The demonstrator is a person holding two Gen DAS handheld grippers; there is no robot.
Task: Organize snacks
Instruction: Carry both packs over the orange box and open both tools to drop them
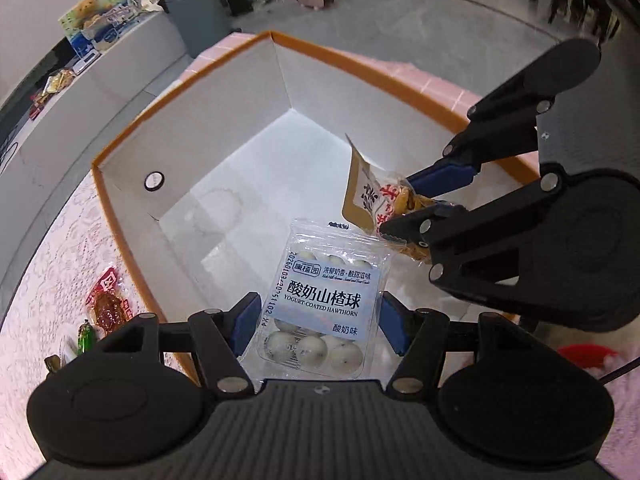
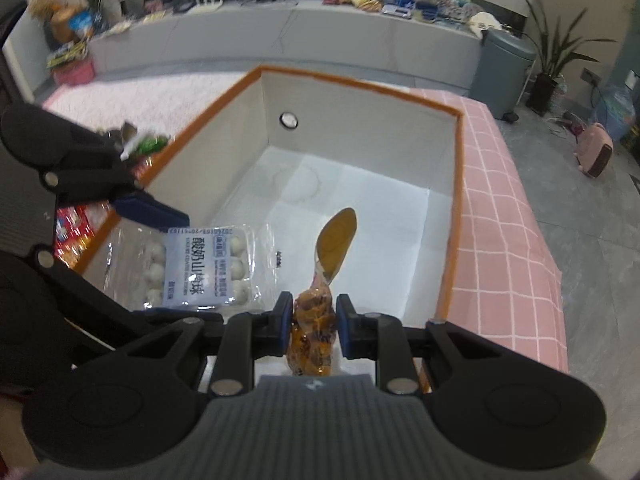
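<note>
1. Nearest the left wrist lens, the left gripper point(image 1: 318, 326) has its blue-padded jaws clenched on the sides of the yogurt-coated hawthorn pack point(image 1: 326, 304), a clear tray of white balls that reaches forward past the jaw tips.
2. Ahead of and below both sets of jaws lies the box point(image 1: 120, 200), white inside with an orange rim and a round metal stud on one wall; its floor shows no snacks resting on it.
3. Under the box sits the table point(image 2: 508, 216), covered in a pink gridded cloth to the right of the right jaws and a pale lace-patterned cloth to the left of the left jaws.
4. Entering from the right of the left jaws, the right gripper point(image 2: 312, 318) is clamped on the orange snack packet point(image 2: 314, 328), whose tan top flap sticks out forward beyond the pads.
5. Both held packs hang over the box's near end, just beside each other, the hawthorn pack to the left of the right jaws.
6. Left of the left jaws, outside the box wall, a red snack packet point(image 1: 106, 300) lies on the lace cloth.
7. Just nearer than it sits a small green wrapped sweet point(image 1: 85, 336).
</note>
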